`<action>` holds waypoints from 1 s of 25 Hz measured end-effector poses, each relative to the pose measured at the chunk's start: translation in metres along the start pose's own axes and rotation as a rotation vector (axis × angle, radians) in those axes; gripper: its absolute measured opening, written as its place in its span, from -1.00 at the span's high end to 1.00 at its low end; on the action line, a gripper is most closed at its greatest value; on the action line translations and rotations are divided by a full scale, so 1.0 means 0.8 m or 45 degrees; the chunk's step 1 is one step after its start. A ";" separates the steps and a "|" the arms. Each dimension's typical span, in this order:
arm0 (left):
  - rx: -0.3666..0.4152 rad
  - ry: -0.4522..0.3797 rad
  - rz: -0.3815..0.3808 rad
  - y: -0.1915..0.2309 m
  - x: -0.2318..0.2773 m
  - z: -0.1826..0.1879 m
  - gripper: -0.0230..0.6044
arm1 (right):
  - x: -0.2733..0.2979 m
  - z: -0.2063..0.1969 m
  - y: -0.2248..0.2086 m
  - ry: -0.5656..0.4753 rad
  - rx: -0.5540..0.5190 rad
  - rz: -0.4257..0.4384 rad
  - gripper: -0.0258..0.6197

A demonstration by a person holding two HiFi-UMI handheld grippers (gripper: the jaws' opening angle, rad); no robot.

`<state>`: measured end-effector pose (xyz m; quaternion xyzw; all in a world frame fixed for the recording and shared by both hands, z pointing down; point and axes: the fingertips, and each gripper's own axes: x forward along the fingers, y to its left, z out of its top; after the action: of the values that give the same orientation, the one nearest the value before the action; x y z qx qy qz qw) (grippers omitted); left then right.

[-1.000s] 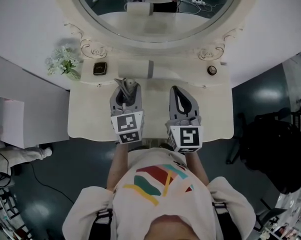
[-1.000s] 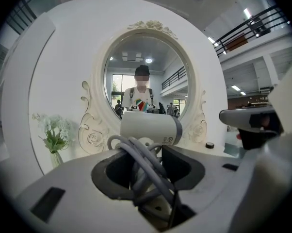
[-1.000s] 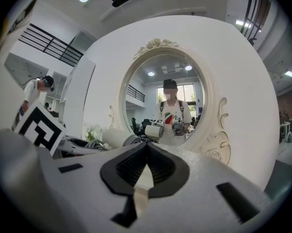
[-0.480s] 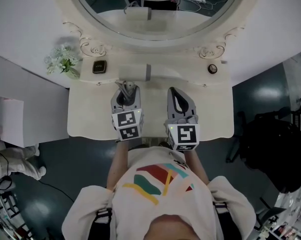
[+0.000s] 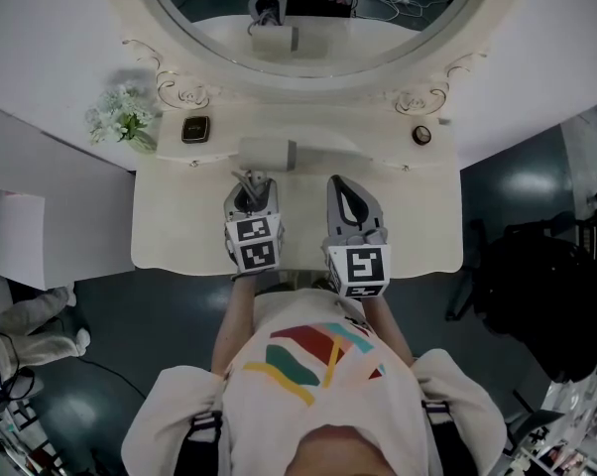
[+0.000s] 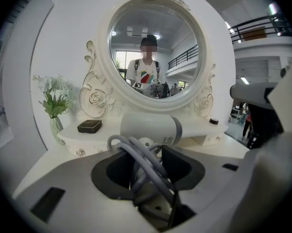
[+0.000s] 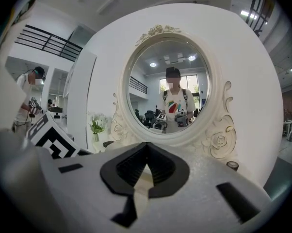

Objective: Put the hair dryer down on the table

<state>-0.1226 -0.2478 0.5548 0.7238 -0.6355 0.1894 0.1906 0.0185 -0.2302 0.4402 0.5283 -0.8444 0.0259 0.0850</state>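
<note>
In the left gripper view there is a cream dressing table [image 6: 49,166] with a big round mirror [image 6: 153,47] behind it. Flowers [image 6: 51,98] and a little black box [image 6: 89,125] sit on the shelf at the left. The left gripper [image 6: 146,171] is closed tight on the handle of the hair dryer [image 6: 151,128], which has its gray cord [image 6: 136,152] wound around it. I think the jaws squeeze both at once so the cord cannot fall loose. The fat white barrel points sideways just in front of the shelf, with its gray end to the right. I cannot tell if it touches the table yet.

In the right gripper view, the right gripper [image 7: 146,152] has its jaws pressed together with nothing between them. It only faces the mirror. It seems to be waiting, because one gripper is enough for this job.

From the head view both grippers hang side by side over the table top, a little apart (the left one near the middle). The hair dryer lies in front of the raised shelf.

Compared with a second ago, the hair dryer looks smaller and closer to the table top, so it has come down. Both grippers have also moved a bit away from the body. I think it is almost set down, but the left gripper has not let go.
</note>
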 end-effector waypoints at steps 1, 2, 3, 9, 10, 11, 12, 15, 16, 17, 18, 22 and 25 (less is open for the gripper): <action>0.004 0.010 0.001 0.000 0.001 -0.004 0.37 | -0.001 -0.001 0.001 0.002 -0.001 0.002 0.92; 0.000 0.024 -0.001 0.000 0.003 -0.008 0.37 | -0.001 -0.001 0.001 0.003 0.000 0.002 0.92; -0.008 0.040 -0.004 0.000 0.005 -0.012 0.37 | -0.002 -0.002 0.001 0.003 0.002 0.002 0.92; -0.023 0.124 -0.018 -0.007 0.012 -0.039 0.37 | -0.006 0.002 -0.003 -0.011 0.012 -0.008 0.92; -0.023 0.133 -0.022 -0.008 0.013 -0.043 0.37 | -0.007 0.004 -0.004 -0.016 0.013 -0.010 0.92; -0.026 0.145 -0.026 -0.009 0.014 -0.047 0.37 | -0.008 0.006 -0.005 -0.023 0.014 -0.013 0.92; -0.029 0.158 -0.028 -0.009 0.014 -0.052 0.37 | -0.009 0.008 -0.005 -0.029 0.013 -0.015 0.92; -0.034 0.182 -0.029 -0.011 0.013 -0.063 0.37 | -0.012 0.015 -0.007 -0.045 0.011 -0.018 0.92; -0.035 0.186 -0.030 -0.011 0.013 -0.065 0.37 | -0.012 0.016 -0.007 -0.048 0.010 -0.020 0.92; -0.033 0.189 -0.033 -0.012 0.013 -0.067 0.37 | -0.012 0.017 -0.008 -0.050 0.010 -0.022 0.92; -0.029 0.193 -0.036 -0.012 0.014 -0.069 0.37 | -0.012 0.018 -0.008 -0.052 0.011 -0.023 0.92; -0.033 0.216 -0.035 -0.011 0.016 -0.075 0.37 | -0.012 0.019 -0.006 -0.055 0.009 -0.021 0.92; -0.030 0.224 -0.034 -0.008 0.020 -0.082 0.37 | -0.010 0.019 -0.006 -0.058 0.008 -0.023 0.92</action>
<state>-0.1165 -0.2271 0.6188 0.7105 -0.6088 0.2422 0.2566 0.0241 -0.2271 0.4233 0.5366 -0.8413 0.0156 0.0643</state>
